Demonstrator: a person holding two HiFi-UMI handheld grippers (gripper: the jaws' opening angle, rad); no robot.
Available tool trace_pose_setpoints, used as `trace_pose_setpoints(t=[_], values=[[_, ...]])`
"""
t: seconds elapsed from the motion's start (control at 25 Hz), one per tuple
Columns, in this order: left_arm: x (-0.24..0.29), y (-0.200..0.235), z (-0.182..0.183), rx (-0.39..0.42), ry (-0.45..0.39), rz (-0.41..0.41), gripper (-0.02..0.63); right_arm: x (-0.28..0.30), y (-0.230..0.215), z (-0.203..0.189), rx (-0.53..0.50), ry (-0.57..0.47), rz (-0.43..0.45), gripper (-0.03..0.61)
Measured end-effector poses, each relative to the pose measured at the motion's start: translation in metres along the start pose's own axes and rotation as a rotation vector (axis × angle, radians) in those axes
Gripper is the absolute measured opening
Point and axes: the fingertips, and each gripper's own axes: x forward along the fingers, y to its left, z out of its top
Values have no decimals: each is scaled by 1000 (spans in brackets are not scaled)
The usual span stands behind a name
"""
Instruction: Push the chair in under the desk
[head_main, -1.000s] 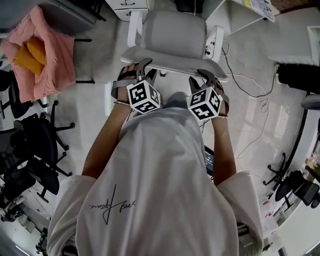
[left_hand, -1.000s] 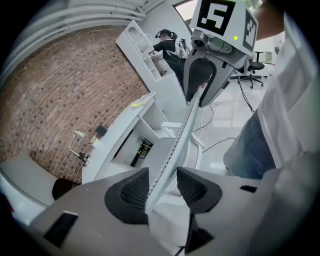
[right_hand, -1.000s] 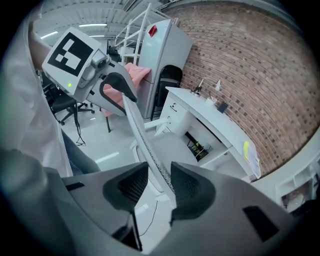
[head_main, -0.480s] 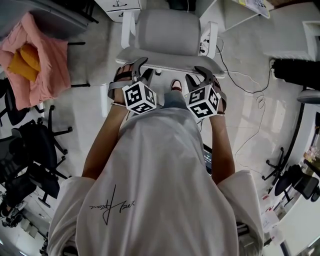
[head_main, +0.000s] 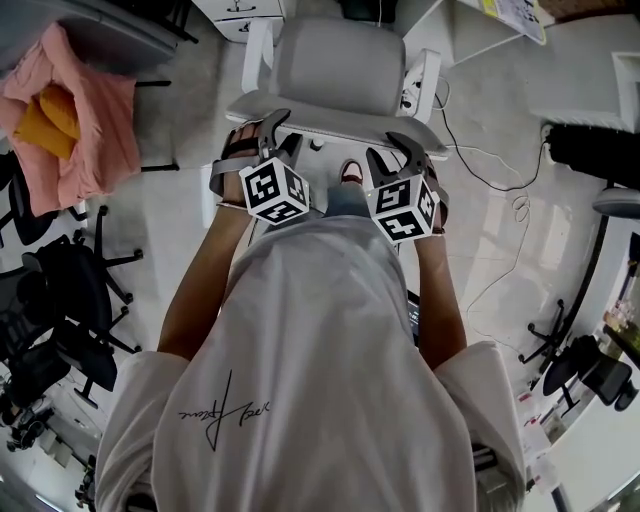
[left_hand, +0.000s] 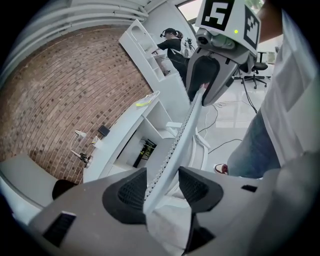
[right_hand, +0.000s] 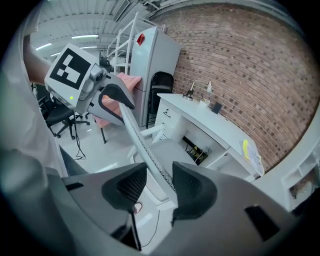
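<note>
A grey office chair (head_main: 335, 60) stands in front of me, its seat toward the white desk (head_main: 480, 28). The thin top edge of its backrest (head_main: 335, 118) runs across the head view. My left gripper (head_main: 280, 135) straddles that edge near its left end; the edge (left_hand: 175, 145) passes between the pads with a gap at one side. My right gripper (head_main: 395, 150) straddles the right end the same way, the edge (right_hand: 140, 140) running between its pads. Both pairs of jaws have just been opening and stand open around the backrest. In the gripper views the desk (left_hand: 120, 135) (right_hand: 210, 125) lies beyond the chair.
A pink cloth (head_main: 70, 110) hangs over a chair at the left, with black office chairs (head_main: 60, 300) below it. Cables (head_main: 500, 200) trail over the pale floor at the right, near more black chair bases (head_main: 590, 370). A brick wall (right_hand: 240, 65) rises behind the desk.
The chair and both grippers on its backrest have shifted a little away from me, toward the desk. My shoe has come into view below the backrest.
</note>
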Motion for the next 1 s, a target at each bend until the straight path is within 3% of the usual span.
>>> trace_pose_setpoints(t=[0.32, 1.0], values=[[-2, -15, 11, 32, -12, 21, 192, -5, -8, -12, -2, 31, 43, 179], [-10, -23, -6, 36, -38, 13, 195, -8, 19, -14, -59, 11, 38, 172]])
